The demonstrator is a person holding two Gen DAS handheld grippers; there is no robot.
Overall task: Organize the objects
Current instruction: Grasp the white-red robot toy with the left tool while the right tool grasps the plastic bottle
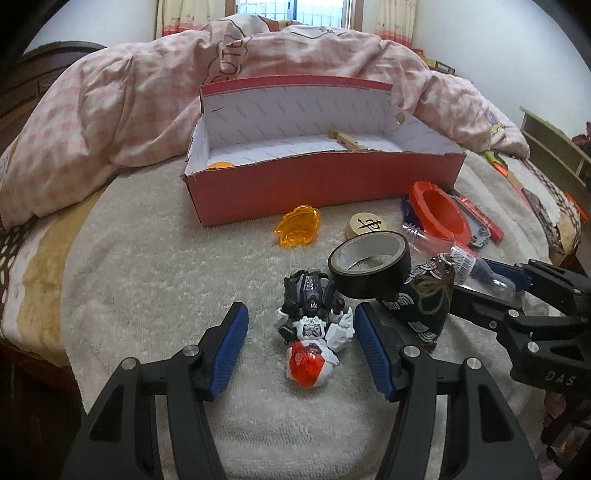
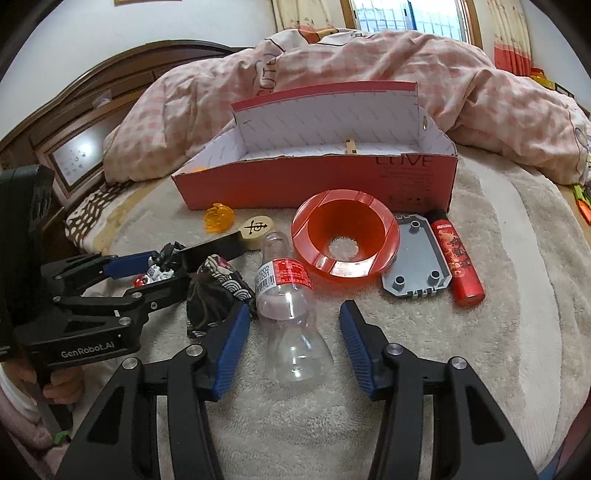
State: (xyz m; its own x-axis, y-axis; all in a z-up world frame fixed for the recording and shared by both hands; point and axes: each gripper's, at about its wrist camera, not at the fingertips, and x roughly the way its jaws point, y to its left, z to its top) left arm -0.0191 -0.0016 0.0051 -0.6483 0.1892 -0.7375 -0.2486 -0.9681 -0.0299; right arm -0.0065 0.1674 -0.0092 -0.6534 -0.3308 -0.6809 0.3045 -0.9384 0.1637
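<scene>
"LOVE" on red box, "GenRobot.AI" on left claw

Left wrist view: sits just behind the left gripper, tilted down onto the bed, close over the toy robot; red cardboard box at 12 o'clock, right gripper entering at 3 o'clock. Right wrist view: same forward-down tilt, close over the clear plastic bottle between the right gripper; box at 12, left gripper at 9 o'clock. Shared: box, tape roll, checked quilt, window.
</scene>
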